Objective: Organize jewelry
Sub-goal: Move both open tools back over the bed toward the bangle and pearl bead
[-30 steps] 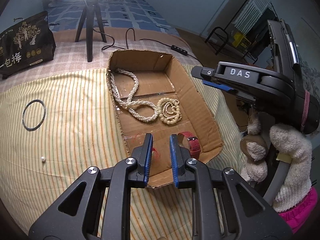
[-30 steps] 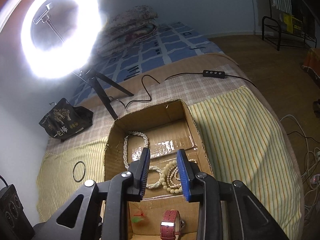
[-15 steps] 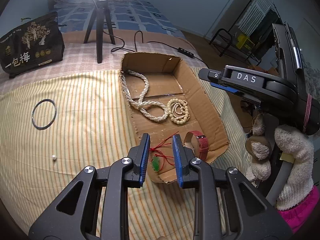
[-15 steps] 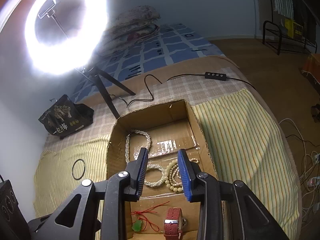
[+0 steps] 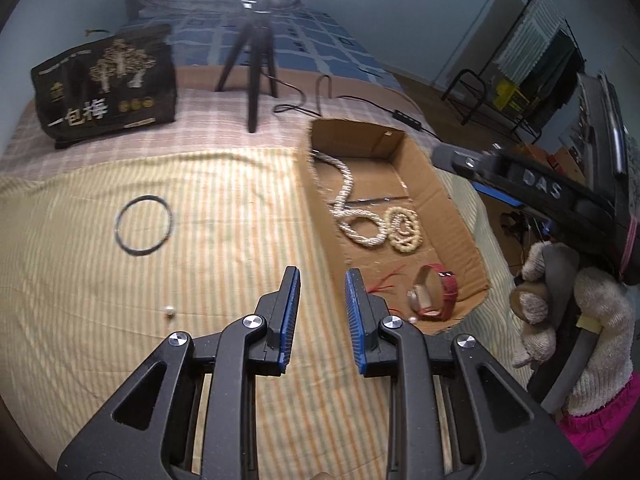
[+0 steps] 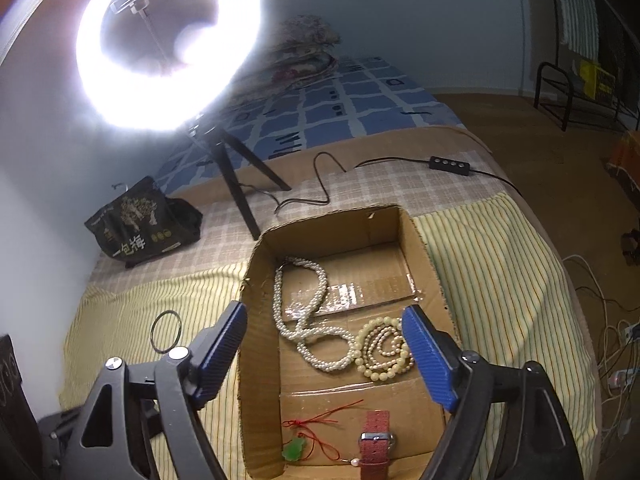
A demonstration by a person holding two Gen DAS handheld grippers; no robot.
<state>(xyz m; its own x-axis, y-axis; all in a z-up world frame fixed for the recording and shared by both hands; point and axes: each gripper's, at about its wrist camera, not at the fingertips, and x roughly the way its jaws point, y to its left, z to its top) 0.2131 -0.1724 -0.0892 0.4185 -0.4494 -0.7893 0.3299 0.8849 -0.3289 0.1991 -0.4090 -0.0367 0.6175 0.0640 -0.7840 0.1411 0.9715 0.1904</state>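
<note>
A cardboard box [image 5: 452, 216] [image 6: 256, 344] lies on the striped cloth. It holds a long pearl necklace [image 6: 304, 320], a coiled bead bracelet [image 6: 384, 354], a red-strap watch [image 6: 374, 440] and a green pendant on red cord [image 6: 294, 450]. A black bangle [image 5: 144, 226] and a loose pearl [image 5: 170, 312] lie on the cloth left of the box. My left gripper [image 5: 320, 300] is open and empty, over the cloth by the box's near left corner. My right gripper [image 6: 324, 344] is wide open and empty above the box.
A ring light on a black tripod [image 5: 252, 68] stands behind the box, its cable and controller [image 6: 450, 166] trailing right. A black snack bag [image 5: 104, 88] sits at the back left. The bed edge drops off right of the box.
My left gripper swung left off the box toward the cloth and opened slightly. My right gripper opened wide over the box.
</note>
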